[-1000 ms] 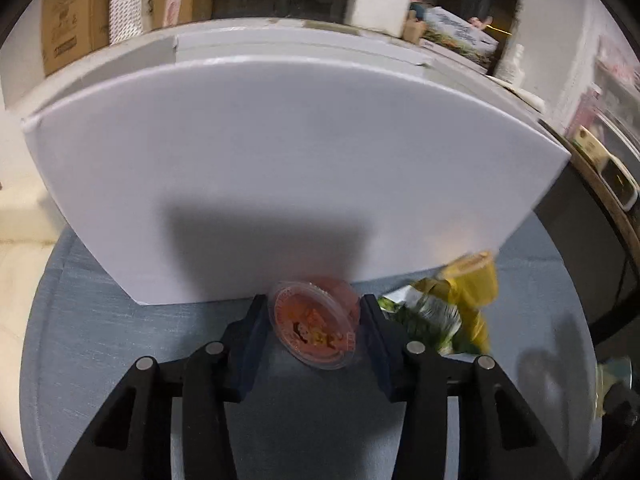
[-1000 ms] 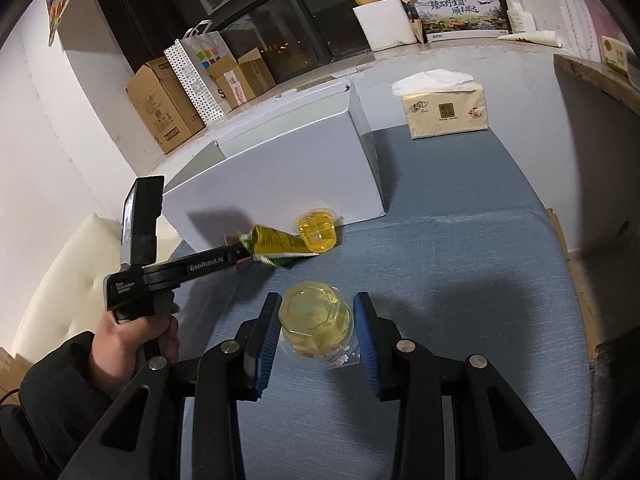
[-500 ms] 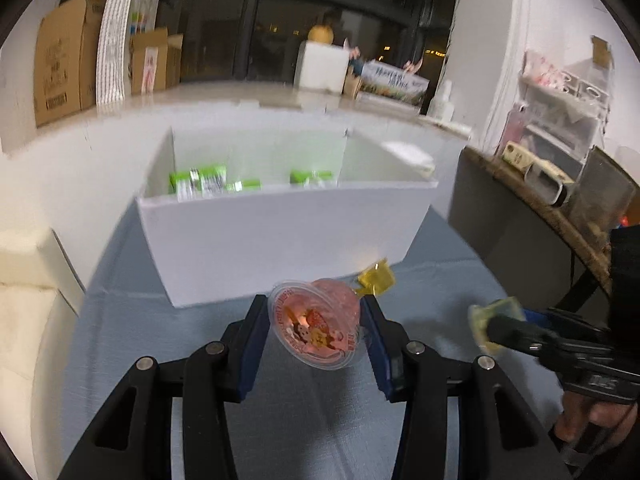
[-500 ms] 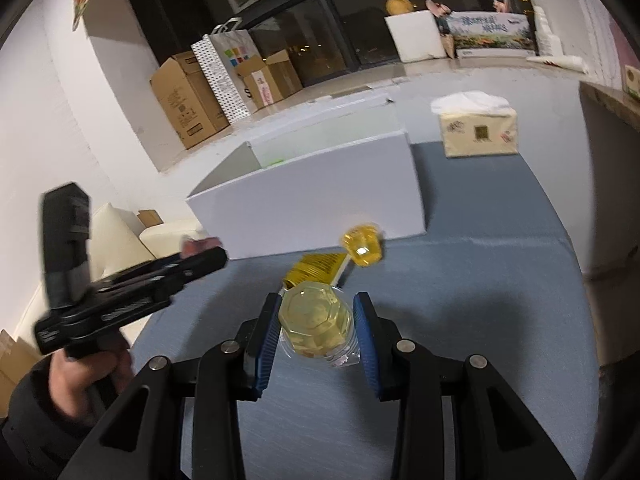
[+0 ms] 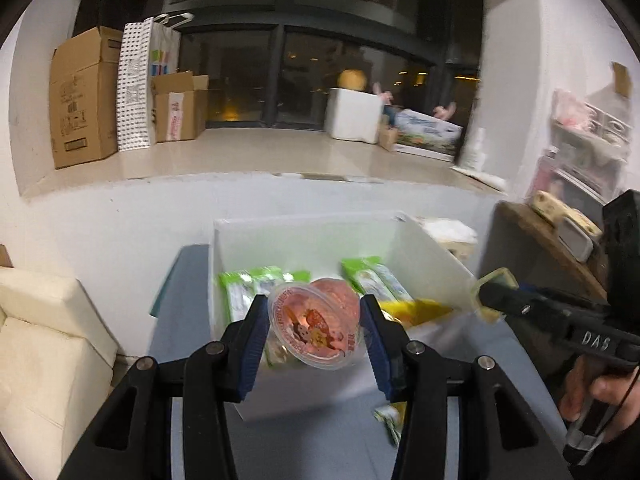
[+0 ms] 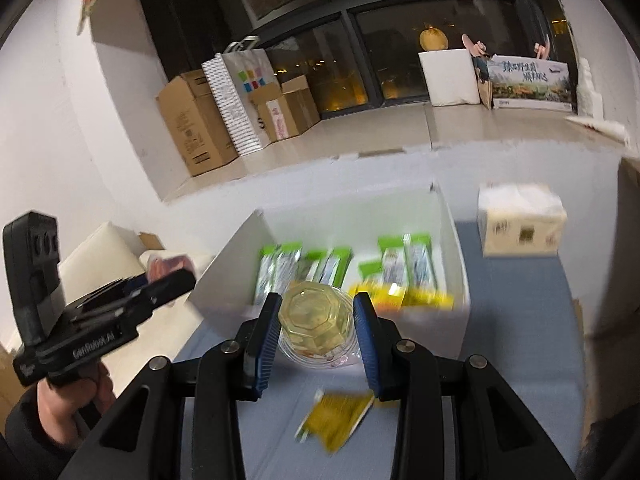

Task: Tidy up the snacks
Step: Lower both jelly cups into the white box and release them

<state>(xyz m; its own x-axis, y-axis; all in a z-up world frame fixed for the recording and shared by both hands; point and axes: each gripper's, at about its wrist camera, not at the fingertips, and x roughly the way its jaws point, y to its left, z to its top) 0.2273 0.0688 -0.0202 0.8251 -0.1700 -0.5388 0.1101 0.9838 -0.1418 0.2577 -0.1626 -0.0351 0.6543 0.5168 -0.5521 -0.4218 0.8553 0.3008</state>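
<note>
- Table point(image 6: 520, 320): blue-grey cloth surface, below both grippers. It carries the box and, to the right of the right gripper, a tissue pack point(image 6: 522, 220).
- Box point(image 5: 432, 256): white, open-topped, directly ahead of and below both grippers. Its long axis runs across the line the grippers point along. The near wall lies just under the fingertips in both wrist views.
- Box contents: green packets point(image 6: 336, 264) stand in a row along the back; yellow packets point(image 6: 400, 298) lie in the front right part.
- Left gripper point(image 5: 316, 328): closed on the pink cup point(image 5: 316, 322), pads pressing its sides, printed lid tilted toward the camera. The cup hangs over the near wall of the box, left of centre.
- Right gripper point(image 6: 316, 320): closed on the yellow cup point(image 6: 316, 320), held upside down, octagonal base toward the camera. The cup hangs over the near wall, about mid-length.
- Loose packet point(image 6: 334, 420): yellow-green, on the table below the right gripper, outside the box.
- Deciding relation: free floor inside the box lies forward and down from each cup. Neither cup appears clear of the near wall yet.
- Judgement: both hands look about equally near the box. The left gripper sits to the left of the right one, so each cup probably drops on its own side without crossing.
- Risk: releasing too soon may land a cup on the wall edge.
</note>
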